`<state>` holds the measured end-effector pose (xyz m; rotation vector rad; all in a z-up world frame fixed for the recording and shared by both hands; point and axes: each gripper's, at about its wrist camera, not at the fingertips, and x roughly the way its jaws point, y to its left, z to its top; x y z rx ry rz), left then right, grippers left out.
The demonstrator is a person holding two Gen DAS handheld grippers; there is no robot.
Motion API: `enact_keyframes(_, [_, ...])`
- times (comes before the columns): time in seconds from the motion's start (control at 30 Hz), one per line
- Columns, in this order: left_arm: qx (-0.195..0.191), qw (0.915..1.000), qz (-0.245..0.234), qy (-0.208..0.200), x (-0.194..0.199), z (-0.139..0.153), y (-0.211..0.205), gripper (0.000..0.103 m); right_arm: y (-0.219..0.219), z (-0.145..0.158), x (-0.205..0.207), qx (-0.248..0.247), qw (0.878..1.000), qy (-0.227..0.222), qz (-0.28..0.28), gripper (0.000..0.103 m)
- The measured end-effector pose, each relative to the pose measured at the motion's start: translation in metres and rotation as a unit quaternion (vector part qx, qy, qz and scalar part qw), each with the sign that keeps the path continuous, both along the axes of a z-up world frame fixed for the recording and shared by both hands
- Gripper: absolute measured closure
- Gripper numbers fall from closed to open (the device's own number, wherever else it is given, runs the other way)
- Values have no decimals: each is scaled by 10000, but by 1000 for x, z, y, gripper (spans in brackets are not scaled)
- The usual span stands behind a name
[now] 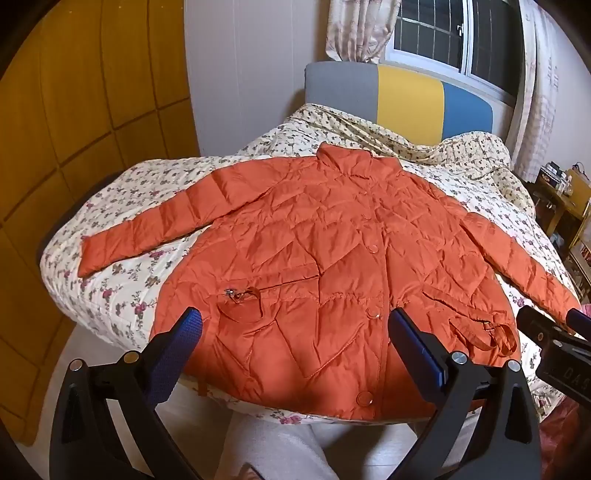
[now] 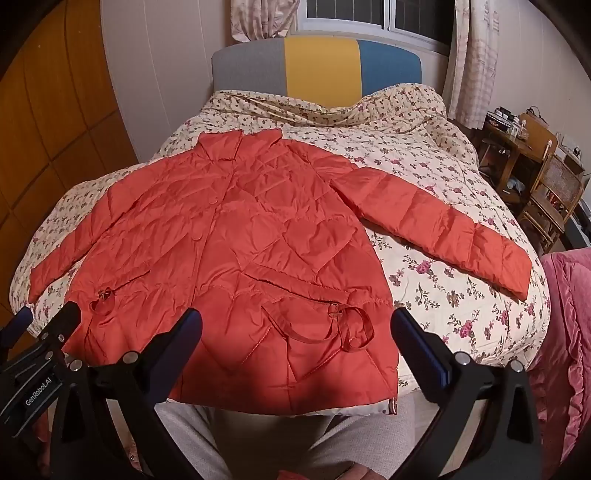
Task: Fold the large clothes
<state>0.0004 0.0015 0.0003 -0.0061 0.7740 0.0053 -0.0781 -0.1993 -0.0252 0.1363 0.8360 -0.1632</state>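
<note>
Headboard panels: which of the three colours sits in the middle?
The yellow panel is the middle one, with the grey panel on its left and the blue panel on its right in both views.

wooden wardrobe (image 1: 74, 110) | tricolour headboard (image 2: 317, 66) | curtained window (image 1: 458, 33) | floral bedspread (image 2: 424, 177) | wooden chair (image 2: 554, 192)

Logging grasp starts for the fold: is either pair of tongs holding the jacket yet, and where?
Nothing is held. The left tongs and right tongs both hang open above the hem of the orange jacket, which lies spread flat on the bed.
</note>
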Motion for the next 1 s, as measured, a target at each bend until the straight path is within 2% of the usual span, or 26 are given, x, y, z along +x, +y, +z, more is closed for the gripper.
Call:
enact_keyframes(0.03, [111, 9999, -28, -45, -1, 0, -2, 3, 0, 0, 0, 12, 10000, 18, 9, 2])
enact_keyframes(0.33, [135, 9999, -60, -57, -3, 2, -4, 3, -1, -1, 1, 25, 10000, 2, 8, 2])
enact_keyframes(1.0, [36, 10000, -39, 14, 1, -5, -2, 3, -1, -1, 2, 2, 10000, 14, 14, 2])
